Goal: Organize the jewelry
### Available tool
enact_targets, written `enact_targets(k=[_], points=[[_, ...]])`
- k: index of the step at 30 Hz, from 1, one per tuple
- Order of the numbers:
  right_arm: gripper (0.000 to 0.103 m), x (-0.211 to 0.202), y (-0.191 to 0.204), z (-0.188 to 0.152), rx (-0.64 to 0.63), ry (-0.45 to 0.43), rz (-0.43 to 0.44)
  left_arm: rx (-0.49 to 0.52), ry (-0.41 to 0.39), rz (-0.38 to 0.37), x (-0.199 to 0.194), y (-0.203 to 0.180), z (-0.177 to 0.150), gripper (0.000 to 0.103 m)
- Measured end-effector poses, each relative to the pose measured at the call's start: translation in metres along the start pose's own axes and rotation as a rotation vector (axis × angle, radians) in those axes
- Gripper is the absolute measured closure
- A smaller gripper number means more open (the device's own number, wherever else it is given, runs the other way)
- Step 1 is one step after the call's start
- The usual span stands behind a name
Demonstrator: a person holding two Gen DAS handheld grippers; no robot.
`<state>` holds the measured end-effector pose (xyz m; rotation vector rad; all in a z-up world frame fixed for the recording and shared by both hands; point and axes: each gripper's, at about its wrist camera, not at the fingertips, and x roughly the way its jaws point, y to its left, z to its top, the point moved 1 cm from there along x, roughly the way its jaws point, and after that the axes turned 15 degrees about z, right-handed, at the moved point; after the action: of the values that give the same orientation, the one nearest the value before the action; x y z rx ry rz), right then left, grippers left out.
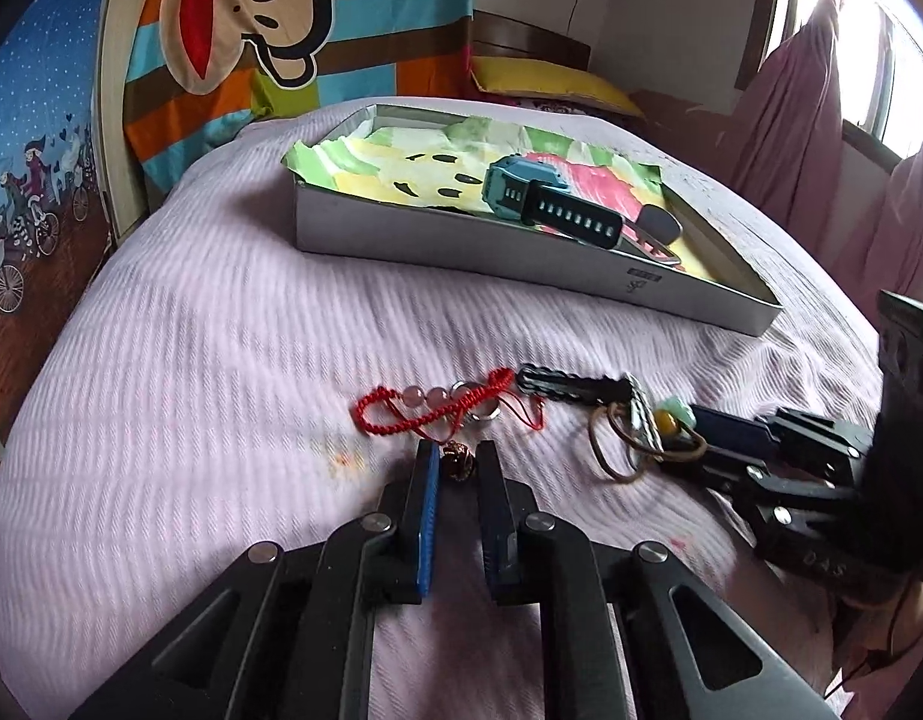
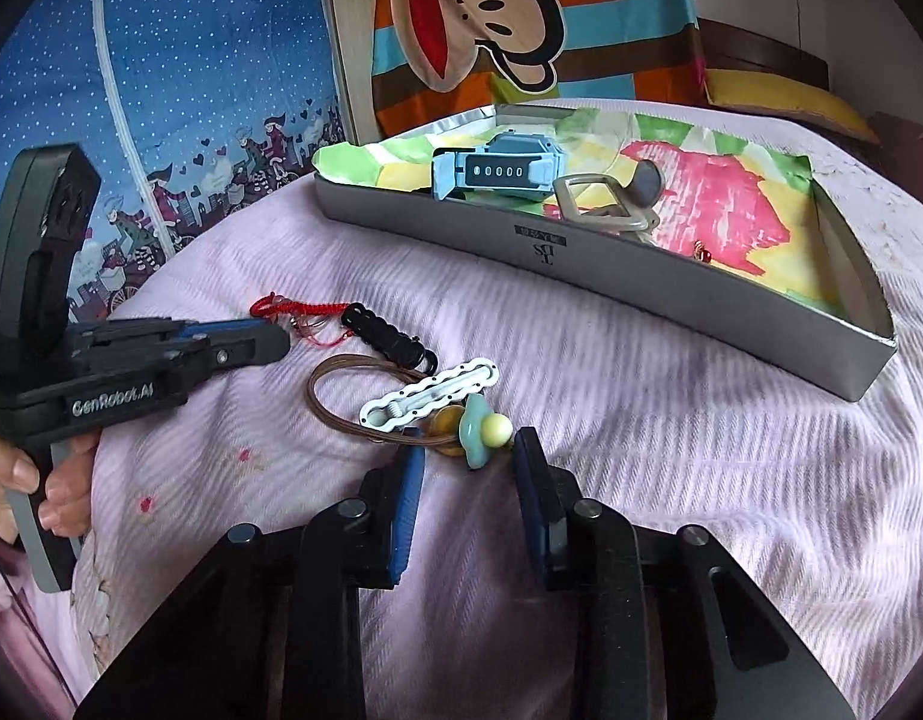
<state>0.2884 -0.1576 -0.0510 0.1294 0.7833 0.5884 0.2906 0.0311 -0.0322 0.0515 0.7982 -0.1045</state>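
On the bed we see a red cord bracelet (image 1: 437, 408) with pink beads; our left gripper (image 1: 457, 461) has its fingers clenched on its small bronze charm (image 1: 457, 463). "GenRobot.AI" marks it. Our right gripper (image 2: 470, 444) stands released around a green-bead charm (image 2: 482, 429).

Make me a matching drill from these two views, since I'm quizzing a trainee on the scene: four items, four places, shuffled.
Items:
1. watch
2. bell charm
3. green bead
4. black clip

Places:
A. between the left gripper's fingers
B. in the tray
C. between the right gripper's fingers
D. on the bedspread, beside the red cord

Pairs: 1-B, 2-A, 3-C, 4-D
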Motion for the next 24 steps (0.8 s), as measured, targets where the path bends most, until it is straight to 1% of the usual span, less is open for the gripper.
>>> enact_targets(k=[3, 9, 11, 13, 20, 24], points=[[0.076, 0.002, -0.003, 0.002, 0.008, 0.004, 0.018, 0.008, -0.002, -0.003, -0.003, -0.002, -0.003, 0.091], [0.076, 0.008, -0.002, 0.007, -0.013, 0.014, 0.024, 0.015, -0.011, -0.003, -0.008, -0.005, -0.008, 0.091], [0.081, 0.008, 0.000, 0.007, -0.022, 0.010, 0.020, 0.014, -0.014, -0.003, -0.009, -0.005, -0.009, 0.091], [0.098, 0.008, 0.001, 0.006, -0.026, 0.006, 0.021, 0.013, -0.016, -0.002, -0.010, -0.006, -0.011, 0.091], [0.098, 0.005, -0.002, 0.005, -0.014, -0.010, 0.028, 0.011, -0.026, 0.000, -0.013, -0.007, -0.014, 0.091], [0.098, 0.000, -0.003, 0.002, -0.008, -0.037, 0.031, 0.002, -0.037, -0.014, -0.017, -0.007, -0.017, 0.091]])
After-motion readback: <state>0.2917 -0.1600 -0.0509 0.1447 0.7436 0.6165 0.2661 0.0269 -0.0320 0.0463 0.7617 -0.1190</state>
